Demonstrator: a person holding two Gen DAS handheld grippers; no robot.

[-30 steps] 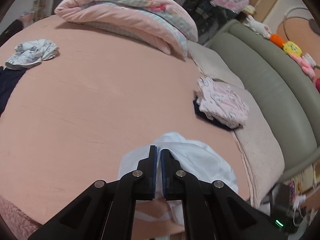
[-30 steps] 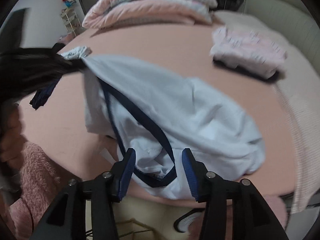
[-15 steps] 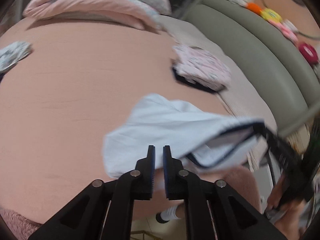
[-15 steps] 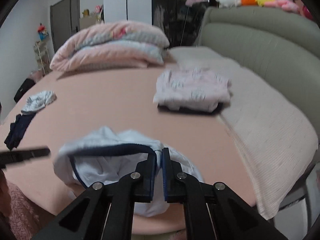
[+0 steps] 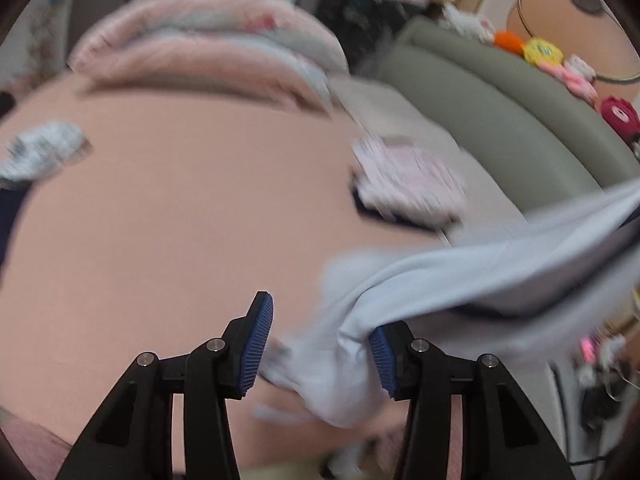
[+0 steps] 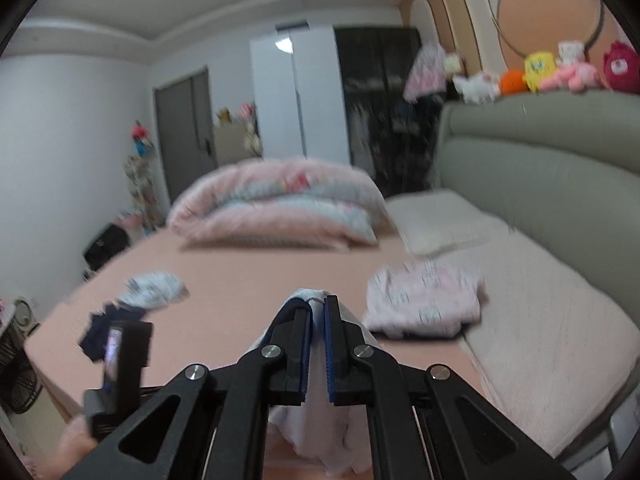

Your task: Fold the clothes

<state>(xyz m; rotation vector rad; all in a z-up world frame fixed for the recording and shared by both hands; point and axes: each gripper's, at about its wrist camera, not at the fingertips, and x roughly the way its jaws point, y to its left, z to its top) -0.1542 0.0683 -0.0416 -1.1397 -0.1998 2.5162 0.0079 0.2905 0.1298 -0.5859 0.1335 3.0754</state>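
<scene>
Two grippers work one pale blue garment (image 5: 460, 284). Three other clothing heaps lie on the bed: a folded pink patterned stack (image 6: 424, 300) over something dark, a crumpled white patterned piece (image 6: 154, 289), and a dark navy item (image 6: 106, 330) touching it.

The right gripper (image 6: 317, 320) is clamped tight on the pale blue garment; its navy-trimmed edge bunches over the fingertips at 12 o'clock and the rest hangs below the jaws at 6.

The left gripper (image 5: 320, 336) has its jaws opening. A fold of the garment lies between them, draped against the right-hand pad (image 5: 382, 354) and clear of the other, then stretches away toward 2 o'clock.

The surface is a bed with a peach sheet (image 5: 180, 216). A rolled pink quilt (image 6: 276, 210) sits at its far side, a grey-green padded headboard (image 6: 532, 184) at 3 o'clock carries plush toys (image 6: 540, 68), and a wardrobe (image 6: 340, 92) stands behind.
</scene>
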